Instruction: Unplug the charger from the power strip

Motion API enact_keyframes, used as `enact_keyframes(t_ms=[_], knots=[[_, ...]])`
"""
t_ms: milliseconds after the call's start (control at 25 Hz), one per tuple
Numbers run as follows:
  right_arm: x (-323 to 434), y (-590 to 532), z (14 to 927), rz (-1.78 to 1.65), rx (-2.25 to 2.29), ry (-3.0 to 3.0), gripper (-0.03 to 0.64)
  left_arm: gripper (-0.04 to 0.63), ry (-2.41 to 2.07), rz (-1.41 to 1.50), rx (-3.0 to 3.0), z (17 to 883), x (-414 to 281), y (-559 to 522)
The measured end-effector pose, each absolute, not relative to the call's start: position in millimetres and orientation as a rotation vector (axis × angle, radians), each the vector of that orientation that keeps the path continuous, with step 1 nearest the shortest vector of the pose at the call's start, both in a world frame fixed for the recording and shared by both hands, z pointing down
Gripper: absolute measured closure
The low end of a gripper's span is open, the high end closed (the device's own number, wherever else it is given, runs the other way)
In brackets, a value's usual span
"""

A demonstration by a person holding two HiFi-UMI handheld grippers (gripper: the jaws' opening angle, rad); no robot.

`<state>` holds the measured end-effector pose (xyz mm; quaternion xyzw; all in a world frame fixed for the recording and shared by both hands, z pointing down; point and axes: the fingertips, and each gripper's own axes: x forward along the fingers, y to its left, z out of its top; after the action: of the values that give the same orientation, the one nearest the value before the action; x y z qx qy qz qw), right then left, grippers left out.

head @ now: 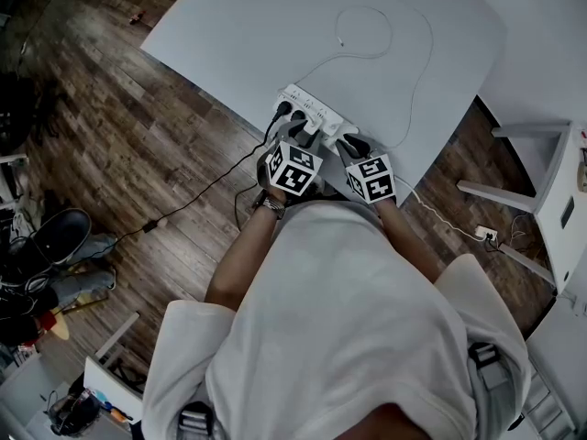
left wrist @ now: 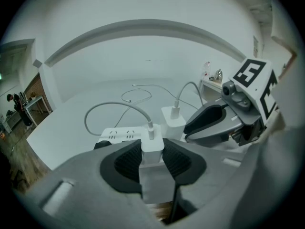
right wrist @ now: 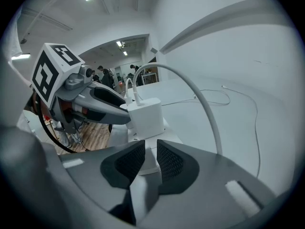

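Observation:
A white power strip (head: 312, 114) lies near the table's front edge with two white chargers plugged in. In the left gripper view, my left gripper (left wrist: 152, 153) is shut on the nearer charger (left wrist: 153, 143), with its pads pressed on both sides and its cable (left wrist: 109, 107) looping up and left. The second charger (left wrist: 173, 116) stands just beyond, beside the right gripper (left wrist: 209, 123). In the right gripper view that second charger (right wrist: 145, 116) stands just ahead of my right gripper (right wrist: 147, 159), whose pads pinch the end of the strip (right wrist: 150, 167). Both grippers (head: 295, 136) (head: 353, 145) sit side by side at the strip.
Thin white charging cables (head: 367, 37) loop across the white table (head: 238, 26) behind the strip. The strip's black cord (head: 202, 187) drops over the front edge onto the wooden floor. A white stand (head: 541, 191) is at the right, and bags and clutter (head: 46, 255) lie at the left.

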<state>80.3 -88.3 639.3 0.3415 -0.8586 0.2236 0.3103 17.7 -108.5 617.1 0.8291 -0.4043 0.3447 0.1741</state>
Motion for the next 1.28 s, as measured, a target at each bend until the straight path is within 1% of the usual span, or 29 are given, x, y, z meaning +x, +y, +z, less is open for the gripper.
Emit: enact_keyframes(t_ms=[560, 1000, 1280], knots=[[78.8, -88.6, 640.0, 0.577, 0.910, -2.265, 0.538, 0.456, -1.138, 0.792, 2.272, 616.5, 12.7, -109.4], [80.2, -88.3, 640.1, 0.575, 0.914, -2.261, 0.538, 0.457, -1.153, 0.951, 2.356, 617.1, 17.9, -108.2], [79.0, -88.8, 640.2, 0.579, 0.914, -2.263, 0.538, 0.456, -1.138, 0.826, 2.308, 616.1, 14.7, -110.1]])
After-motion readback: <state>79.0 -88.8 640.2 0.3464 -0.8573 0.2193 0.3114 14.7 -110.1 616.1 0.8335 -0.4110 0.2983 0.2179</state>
